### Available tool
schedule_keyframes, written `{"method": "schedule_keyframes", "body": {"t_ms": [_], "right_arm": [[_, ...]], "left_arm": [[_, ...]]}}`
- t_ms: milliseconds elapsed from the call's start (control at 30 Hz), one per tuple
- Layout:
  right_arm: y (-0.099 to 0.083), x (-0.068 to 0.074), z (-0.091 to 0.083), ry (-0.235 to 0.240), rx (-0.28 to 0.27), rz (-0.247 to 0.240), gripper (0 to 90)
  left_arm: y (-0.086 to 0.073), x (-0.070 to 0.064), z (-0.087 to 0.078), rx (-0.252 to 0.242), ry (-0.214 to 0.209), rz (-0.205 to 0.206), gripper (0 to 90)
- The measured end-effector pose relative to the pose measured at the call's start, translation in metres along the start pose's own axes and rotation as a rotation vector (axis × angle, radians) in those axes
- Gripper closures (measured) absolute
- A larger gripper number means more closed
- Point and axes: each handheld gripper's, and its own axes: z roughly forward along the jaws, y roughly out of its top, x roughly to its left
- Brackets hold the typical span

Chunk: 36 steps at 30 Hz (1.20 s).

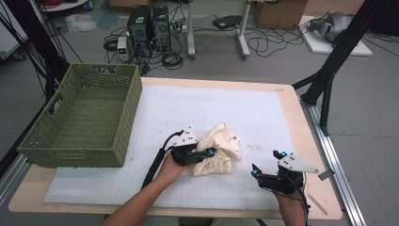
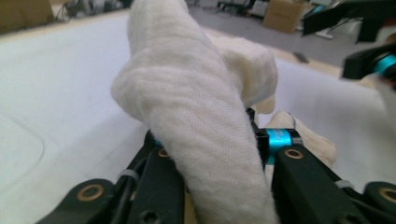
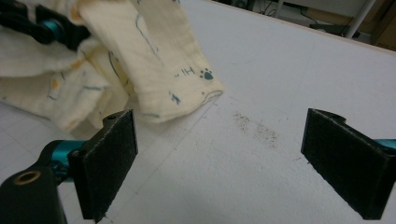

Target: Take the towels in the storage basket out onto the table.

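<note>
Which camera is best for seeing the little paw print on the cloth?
The right gripper view: the paw print is sharp on the cloth. The high view shows the cloth too small; the left gripper view shows a plain fold.

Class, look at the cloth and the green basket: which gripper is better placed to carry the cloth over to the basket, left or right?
Left. The left gripper has its jaws shut on the cream cloth and is nearer the green basket. The right gripper sits open, holding nothing, on the far side of the cloth from the basket.

Wooden table [image 1: 301, 108] under a white gridded mat [image 1: 226, 113]

On the mat, a green woven basket [image 1: 84, 117] sits at the far left; a crumpled cream cloth [image 1: 221, 146] lies well to the basket's right.
</note>
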Motion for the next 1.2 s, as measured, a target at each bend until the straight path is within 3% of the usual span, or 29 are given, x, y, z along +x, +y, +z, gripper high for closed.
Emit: {"method": "schedule_keyframes", "body": {"t_ms": [67,200,233,300,433,533,700,800,900,1200], "right_arm": [[0.000,0.000,0.000,0.001,0.003,0.000,10.0],[-0.002,-0.001,0.000,0.001,0.006,0.000,10.0],[-0.002,-0.001,0.000,0.001,0.006,0.000,10.0],[-0.002,-0.001,0.000,-0.001,0.005,0.002,10.0],[-0.002,0.000,0.001,0.000,0.008,-0.002,10.0],[-0.001,0.002,0.001,0.003,0.010,-0.004,10.0],[-0.001,0.001,0.002,-0.004,0.012,-0.011,10.0],[-0.001,0.001,0.002,-0.004,0.009,-0.010,10.0],[-0.001,0.001,0.003,-0.002,0.019,-0.013,10.0],[-0.001,0.000,0.004,-0.005,0.009,-0.007,10.0]], "left_arm": [[-0.004,0.006,0.002,0.050,0.056,-0.047,49.7],[-0.002,0.019,-0.018,0.032,0.173,-0.075,27.5],[-0.002,0.022,-0.025,0.032,0.197,-0.081,27.5],[-0.003,0.028,-0.040,0.044,0.260,-0.078,18.8],[-0.003,0.038,-0.068,0.020,0.316,-0.086,18.9],[-0.004,0.042,-0.090,-0.038,0.310,-0.085,18.9],[-0.013,0.042,-0.111,-0.050,0.293,-0.066,18.9],[-0.018,0.042,-0.118,-0.058,0.280,-0.067,18.8],[-0.020,0.041,-0.123,-0.076,0.296,-0.086,17.6],[-0.023,0.039,-0.128,-0.085,0.271,-0.059,17.4]]}}
